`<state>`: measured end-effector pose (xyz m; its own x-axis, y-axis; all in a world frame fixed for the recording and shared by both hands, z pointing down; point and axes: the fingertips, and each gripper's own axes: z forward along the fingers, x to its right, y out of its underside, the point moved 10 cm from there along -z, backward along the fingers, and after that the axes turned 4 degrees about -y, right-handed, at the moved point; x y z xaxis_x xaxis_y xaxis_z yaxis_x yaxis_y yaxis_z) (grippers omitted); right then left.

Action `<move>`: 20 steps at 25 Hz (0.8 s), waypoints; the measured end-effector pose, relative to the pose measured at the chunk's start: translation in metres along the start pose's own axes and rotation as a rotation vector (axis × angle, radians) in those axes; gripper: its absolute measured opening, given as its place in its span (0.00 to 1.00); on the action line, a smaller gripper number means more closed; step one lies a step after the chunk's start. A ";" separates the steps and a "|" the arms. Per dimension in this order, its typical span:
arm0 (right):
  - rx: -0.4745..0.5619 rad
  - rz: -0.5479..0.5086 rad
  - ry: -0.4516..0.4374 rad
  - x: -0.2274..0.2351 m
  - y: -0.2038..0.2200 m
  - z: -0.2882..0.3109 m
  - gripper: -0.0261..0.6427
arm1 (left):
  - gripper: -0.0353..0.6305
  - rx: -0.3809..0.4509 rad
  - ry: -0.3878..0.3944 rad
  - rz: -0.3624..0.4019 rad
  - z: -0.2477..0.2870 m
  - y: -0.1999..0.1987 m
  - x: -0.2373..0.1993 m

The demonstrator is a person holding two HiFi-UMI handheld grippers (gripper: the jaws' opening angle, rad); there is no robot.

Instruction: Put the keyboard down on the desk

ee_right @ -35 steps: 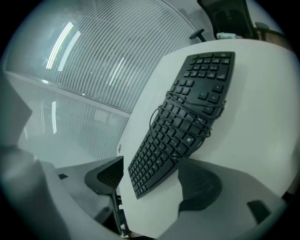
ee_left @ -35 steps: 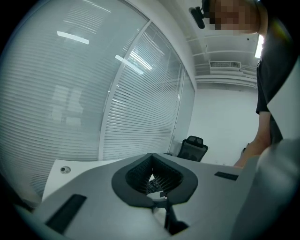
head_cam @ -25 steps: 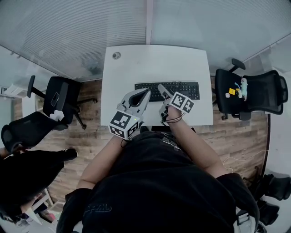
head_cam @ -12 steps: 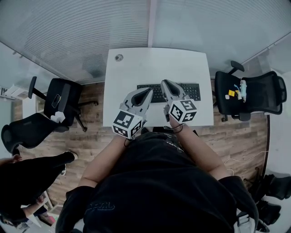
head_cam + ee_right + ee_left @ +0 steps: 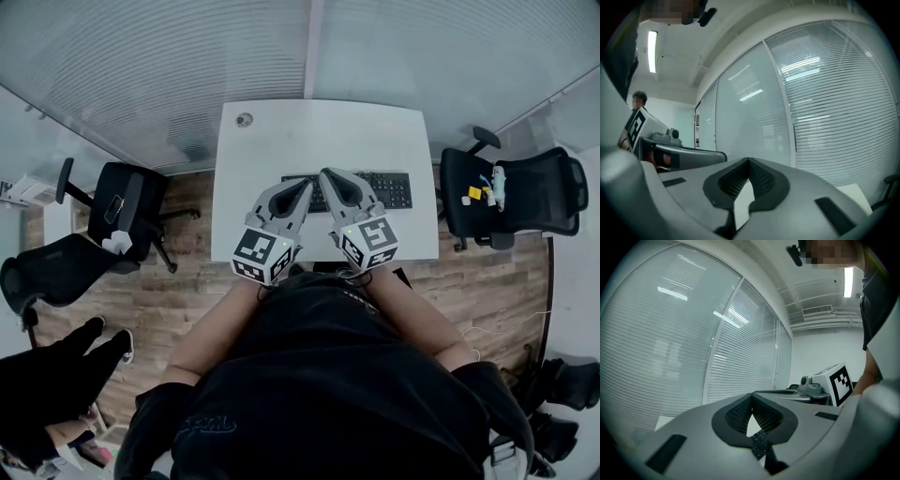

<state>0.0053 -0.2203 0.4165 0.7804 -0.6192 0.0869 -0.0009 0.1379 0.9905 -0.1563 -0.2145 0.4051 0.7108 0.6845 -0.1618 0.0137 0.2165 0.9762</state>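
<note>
Overhead, the white desk stood with its far edge near a glass wall with blinds. Open desktop stretched from the keyboard to that edge, with only a round grommet near the far left corner. Wood floor ran along both short sides.

The keyboard lay flat on the desk's near half, toward the right. Its long axis ran left to right, parallel to the near edge, and its left part was hidden behind the grippers.

The left gripper and right gripper hung side by side over that hidden part, tips pointing toward the wall. The left jaws were pressed together with nothing between them. The right jaws had just been closing and met, also empty.

A black office chair stood just beside the desk's right edge, with small coloured things on it. Two more black chairs stood off the left side, and another person's legs showed at the lower left.
</note>
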 end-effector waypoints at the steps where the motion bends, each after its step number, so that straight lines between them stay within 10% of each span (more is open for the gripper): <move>1: -0.002 0.005 0.003 0.001 0.001 -0.001 0.07 | 0.08 0.000 0.000 -0.002 0.000 0.000 0.000; 20: -0.002 0.014 -0.082 0.000 0.001 -0.053 0.07 | 0.08 0.000 -0.090 -0.017 -0.020 0.006 0.051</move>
<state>0.0385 -0.1795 0.4115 0.7268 -0.6780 0.1097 -0.0106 0.1486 0.9888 -0.1338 -0.1643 0.3997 0.7705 0.6158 -0.1646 0.0261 0.2276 0.9734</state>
